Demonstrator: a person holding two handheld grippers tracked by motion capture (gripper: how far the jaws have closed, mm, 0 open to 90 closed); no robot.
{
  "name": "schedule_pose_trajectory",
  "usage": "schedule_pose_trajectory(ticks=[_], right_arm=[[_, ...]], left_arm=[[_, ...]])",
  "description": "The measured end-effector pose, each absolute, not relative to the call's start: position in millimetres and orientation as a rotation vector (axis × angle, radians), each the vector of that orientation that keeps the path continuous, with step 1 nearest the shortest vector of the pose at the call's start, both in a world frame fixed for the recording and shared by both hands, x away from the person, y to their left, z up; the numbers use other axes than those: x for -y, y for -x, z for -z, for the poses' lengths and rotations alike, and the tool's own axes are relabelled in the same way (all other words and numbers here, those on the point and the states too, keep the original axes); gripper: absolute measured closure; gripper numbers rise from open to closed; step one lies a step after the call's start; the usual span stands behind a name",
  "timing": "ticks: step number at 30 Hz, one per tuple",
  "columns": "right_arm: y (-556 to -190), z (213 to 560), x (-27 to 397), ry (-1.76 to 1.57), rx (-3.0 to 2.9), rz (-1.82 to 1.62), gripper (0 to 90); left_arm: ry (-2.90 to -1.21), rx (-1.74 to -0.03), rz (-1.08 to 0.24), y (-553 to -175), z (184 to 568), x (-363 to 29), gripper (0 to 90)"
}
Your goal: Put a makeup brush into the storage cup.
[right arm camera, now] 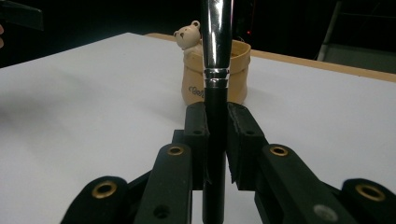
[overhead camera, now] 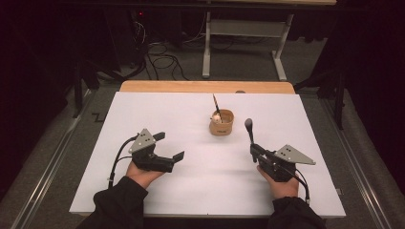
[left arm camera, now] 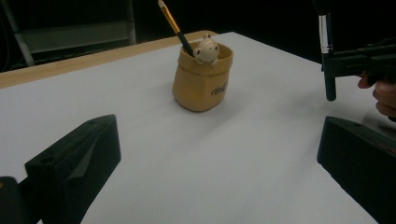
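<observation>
A tan cloth-look pot (overhead camera: 222, 125) stands at the middle back of the white table top (overhead camera: 157, 114). It holds a yellow-tipped pencil (overhead camera: 216, 102) and a small bear figure (overhead camera: 217, 118). My right gripper (overhead camera: 253, 151) is shut on the black handle of a brush (overhead camera: 249, 130), which stands upright to the right of the pot. In the right gripper view the jaws clamp the handle (right arm camera: 215, 135) below its silver ferrule, with the pot (right arm camera: 236, 79) behind. My left gripper (overhead camera: 170, 146) is open and empty, left of and nearer than the pot (left arm camera: 200, 84).
A wooden strip (overhead camera: 205, 87) runs along the table's far edge. Beyond it are a grey metal desk frame (overhead camera: 242, 29) and cables (overhead camera: 162, 62) on the dark floor. Bare white surface lies between the two grippers and around the pot.
</observation>
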State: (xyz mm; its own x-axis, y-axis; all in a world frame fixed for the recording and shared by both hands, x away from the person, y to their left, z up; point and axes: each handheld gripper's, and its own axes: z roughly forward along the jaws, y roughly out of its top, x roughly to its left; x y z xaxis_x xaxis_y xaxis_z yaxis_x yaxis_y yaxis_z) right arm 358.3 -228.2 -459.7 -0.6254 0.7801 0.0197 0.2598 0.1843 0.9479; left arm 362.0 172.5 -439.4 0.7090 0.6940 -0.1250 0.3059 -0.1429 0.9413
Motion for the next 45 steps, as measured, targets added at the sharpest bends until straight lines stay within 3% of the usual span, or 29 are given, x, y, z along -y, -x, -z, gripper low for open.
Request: schedule_pose_trajectory(ticks=[18,32,45], right_arm=[[-355.8,457.1,219.7,-0.939,-1.987,-1.476,81.0],[-352.9,438.0,179.9,-0.818,-1.994,-1.559,81.0],[-352.3,442.9,134.6,-0.74,-2.055,-1.595,80.9]], left_arm=[[-1.721,-0.729,-0.343,-363.3,442.5,-136.0,0.3],[-1.702,-0.754,-0.319,-360.8,445.3,-144.9,0.8],[-1.709,-0.737,-0.293,-357.0,446.8,-140.5,2.7]])
